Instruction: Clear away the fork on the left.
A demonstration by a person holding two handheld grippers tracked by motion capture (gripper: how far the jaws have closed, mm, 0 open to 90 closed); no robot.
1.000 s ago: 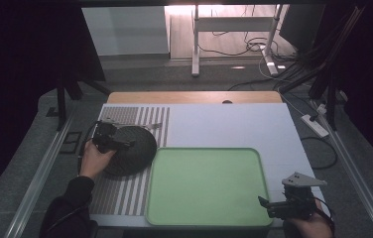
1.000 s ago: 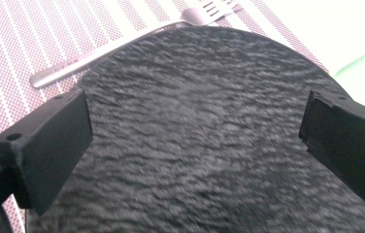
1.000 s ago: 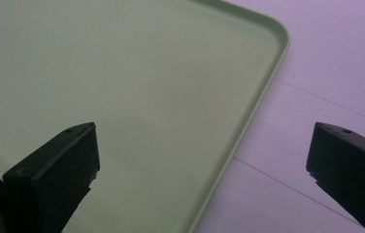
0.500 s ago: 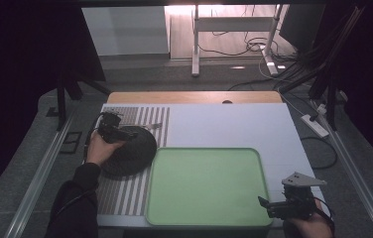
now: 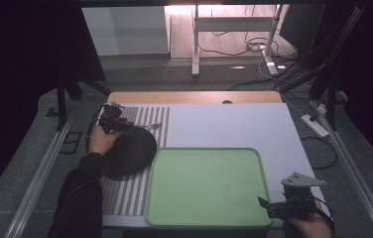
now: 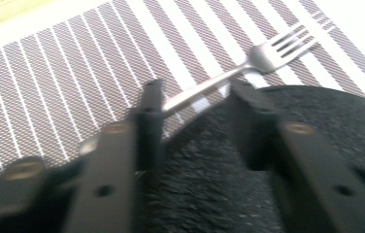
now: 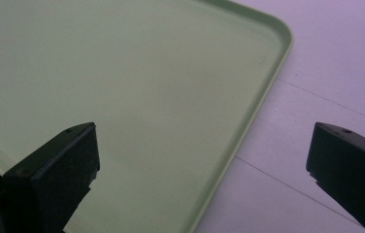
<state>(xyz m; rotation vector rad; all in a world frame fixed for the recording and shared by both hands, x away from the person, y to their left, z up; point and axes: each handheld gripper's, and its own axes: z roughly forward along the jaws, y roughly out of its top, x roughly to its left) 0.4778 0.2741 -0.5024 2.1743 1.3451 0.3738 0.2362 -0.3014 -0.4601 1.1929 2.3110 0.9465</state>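
A silver fork [image 6: 268, 51] lies on the striped placemat [image 6: 49, 77], its tines pointing away, just past the far rim of a round black plate [image 6: 316, 126]. My left gripper [image 6: 197, 94] hovers low over that rim, open, with the end of the fork's handle lying between its jaws. In the high view the left gripper [image 5: 122, 124] is at the plate's [image 5: 127, 153] far left edge, near the fork [image 5: 150, 126]. My right gripper [image 7: 202, 145] is wide open and holds nothing, straddling the near right rim of the green tray [image 7: 268, 92]. The high view puts that gripper [image 5: 269, 208] at the tray's corner.
The green tray [image 5: 204, 186] lies empty at the table's near middle, right of the placemat [image 5: 125, 193]. A white table surface [image 5: 234, 124] stretches behind it to a wooden strip [image 5: 194, 96]. Cables and a power strip [image 5: 316, 124] lie on the floor beyond.
My left gripper has moved away from the person and slightly right, across the plate toward the fork. The right gripper has stayed in place.
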